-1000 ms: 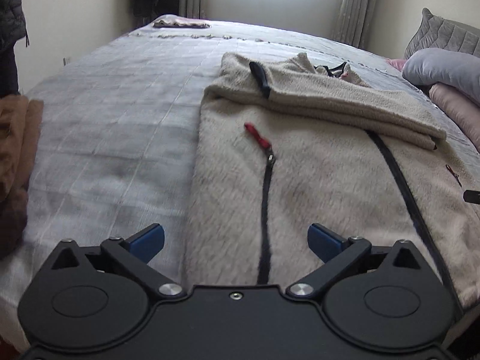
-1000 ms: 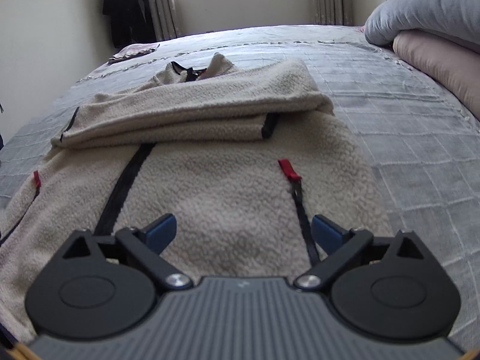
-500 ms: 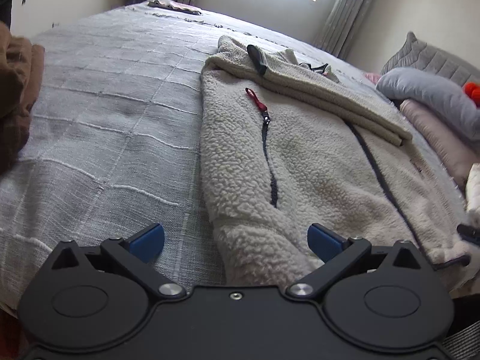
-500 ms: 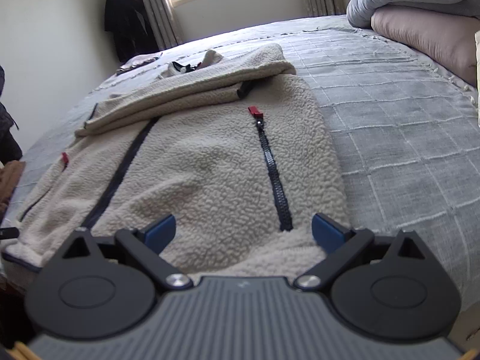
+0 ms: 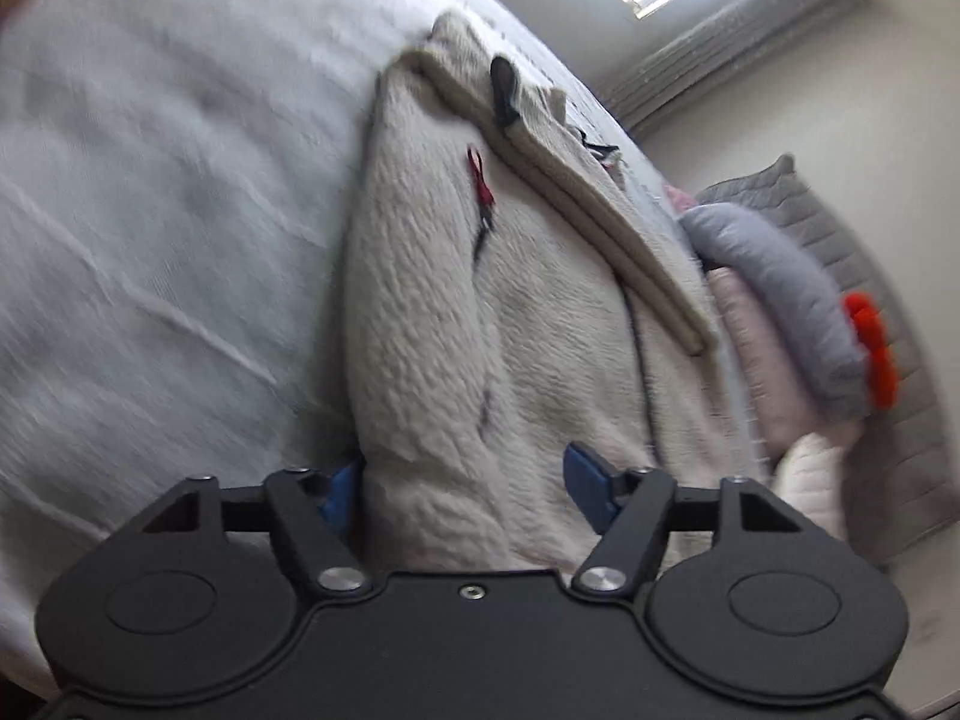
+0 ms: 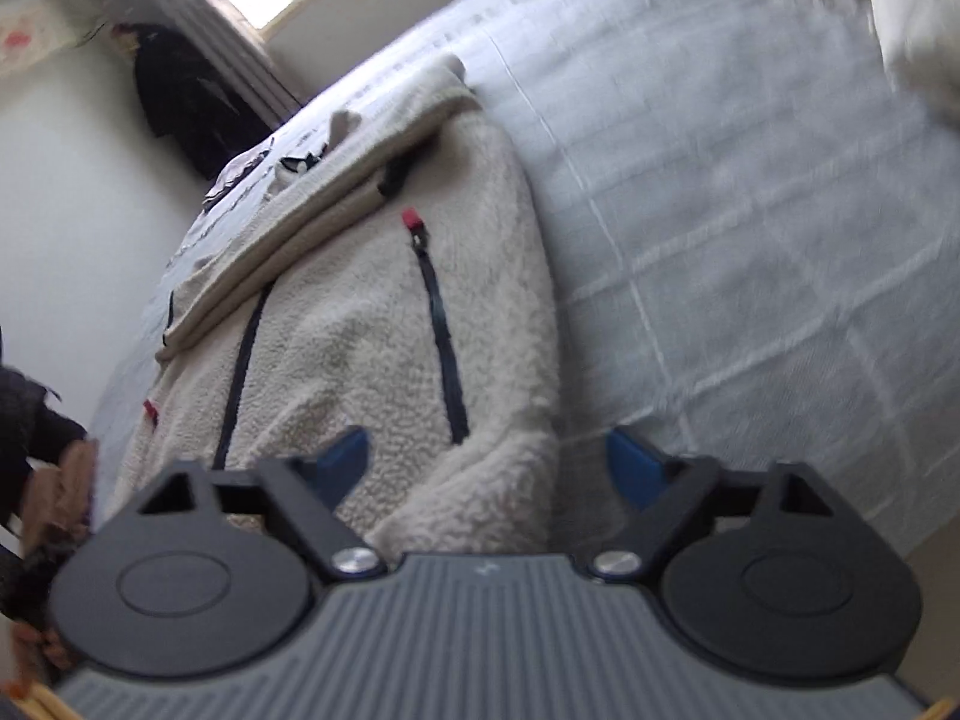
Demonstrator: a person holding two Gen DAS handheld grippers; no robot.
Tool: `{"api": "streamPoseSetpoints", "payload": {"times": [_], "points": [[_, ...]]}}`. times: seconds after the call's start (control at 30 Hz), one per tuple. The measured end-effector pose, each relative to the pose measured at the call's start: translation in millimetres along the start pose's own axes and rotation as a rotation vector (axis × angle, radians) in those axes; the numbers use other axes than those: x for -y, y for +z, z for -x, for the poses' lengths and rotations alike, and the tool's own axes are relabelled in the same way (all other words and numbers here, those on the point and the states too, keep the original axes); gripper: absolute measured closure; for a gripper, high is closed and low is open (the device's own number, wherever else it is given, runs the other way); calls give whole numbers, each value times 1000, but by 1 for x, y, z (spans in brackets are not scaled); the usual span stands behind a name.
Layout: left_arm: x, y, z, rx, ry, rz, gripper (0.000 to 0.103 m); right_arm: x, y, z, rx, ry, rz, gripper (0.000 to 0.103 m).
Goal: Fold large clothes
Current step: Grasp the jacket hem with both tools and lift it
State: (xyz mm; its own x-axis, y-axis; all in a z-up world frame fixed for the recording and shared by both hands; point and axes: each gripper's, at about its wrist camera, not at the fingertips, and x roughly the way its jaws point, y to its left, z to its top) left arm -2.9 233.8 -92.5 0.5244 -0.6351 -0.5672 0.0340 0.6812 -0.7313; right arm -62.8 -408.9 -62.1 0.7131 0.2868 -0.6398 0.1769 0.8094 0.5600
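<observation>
Cream fleece jacket [image 5: 456, 324] lay flat on grey bedspread [image 5: 150, 228], sleeves folded across top. Prob. soft, bulky, light, floppy; best gripped at both hem corners. Left gripper [image 5: 465, 483] had just been closing, hem corner btwn jaws, not clearly pinched yet. Right gripper [image 6: 498, 459] likewise closing round its corner, pads apart. No readable labels/brand; red zip pulls [image 6: 410, 218] only.

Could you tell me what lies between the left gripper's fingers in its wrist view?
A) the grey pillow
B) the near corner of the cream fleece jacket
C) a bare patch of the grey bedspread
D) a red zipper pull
B: the left gripper straddles the near hem corner of the cream fleece jacket, its jaws having just been closing around it.
</observation>
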Motion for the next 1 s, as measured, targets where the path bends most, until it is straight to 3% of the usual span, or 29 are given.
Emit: {"api": "streamPoseSetpoints", "payload": {"times": [0.07, 0.13, 0.17, 0.23, 0.43, 0.63, 0.83, 1.0], "points": [[6, -5, -3, -21, 6, -27, 51, -4, -1, -4, -22, 48, 8, 44], [13, -10, -5, -45, 33, -54, 70, -7, -2, -11, -68, 105, -6, 69], [18, -12, -4, -39, 55, -71, 73, -11, -2, -12, -77, 114, 2, 77], [30, -11, 2, -20, 76, -104, 79, -16, 2, -9, -65, 120, 7, 83], [88, 22, 25, 134, 51, -247, 81, -55, 47, 21, 77, 182, 71, 86], [149, 99, 12, 301, 88, -371, 81, -103, 134, 9, 210, 174, 113, 86], [185, 192, -58, 392, 154, -437, 81, -137, 218, -49, 284, 127, 181, 86], [174, 249, -156, 427, 223, -454, 74, -140, 267, -134, 268, 40, 168, 85]]}}
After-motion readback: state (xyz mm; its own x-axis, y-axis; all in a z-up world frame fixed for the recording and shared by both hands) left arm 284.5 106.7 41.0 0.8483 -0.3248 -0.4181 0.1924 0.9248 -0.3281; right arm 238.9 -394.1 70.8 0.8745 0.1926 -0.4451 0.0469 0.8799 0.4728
